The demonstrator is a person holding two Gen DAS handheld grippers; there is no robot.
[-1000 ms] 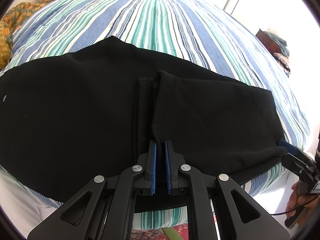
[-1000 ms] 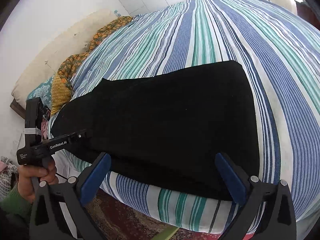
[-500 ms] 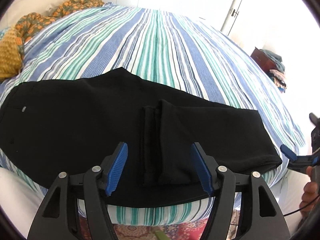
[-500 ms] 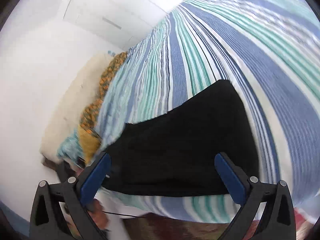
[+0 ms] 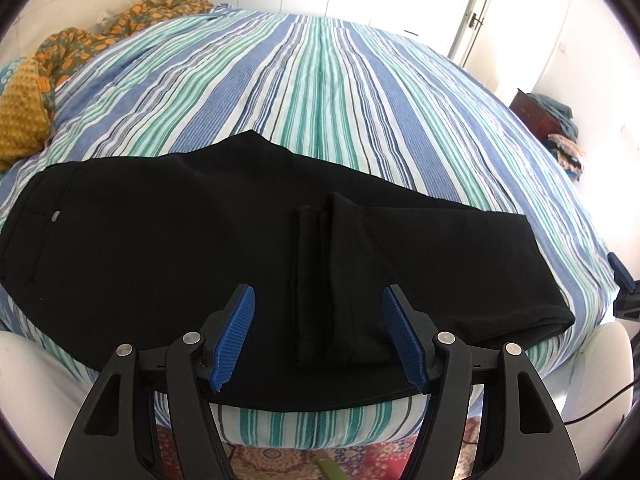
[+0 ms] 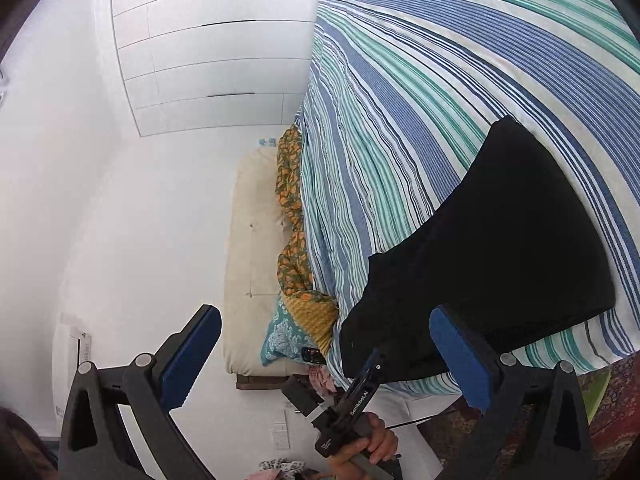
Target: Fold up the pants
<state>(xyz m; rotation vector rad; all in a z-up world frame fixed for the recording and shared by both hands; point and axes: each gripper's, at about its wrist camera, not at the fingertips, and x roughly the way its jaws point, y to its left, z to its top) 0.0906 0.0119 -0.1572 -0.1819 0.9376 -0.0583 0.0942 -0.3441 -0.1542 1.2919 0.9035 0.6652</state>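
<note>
Pants [image 5: 200, 264] lie folded on bed [image 5: 320, 92]; left gripper [image 5: 318, 340] just opened, right gripper [image 6: 324, 364] seemingly agape.

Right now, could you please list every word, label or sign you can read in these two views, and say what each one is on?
"GenRobot.AI": white lettering on the black body of the left gripper, seen in the right wrist view.
White sticker on the left gripper's handle: too small to read.
Paper with a warning triangle on the wall: print too small to read.
Pants and bedspread: no text.
</note>
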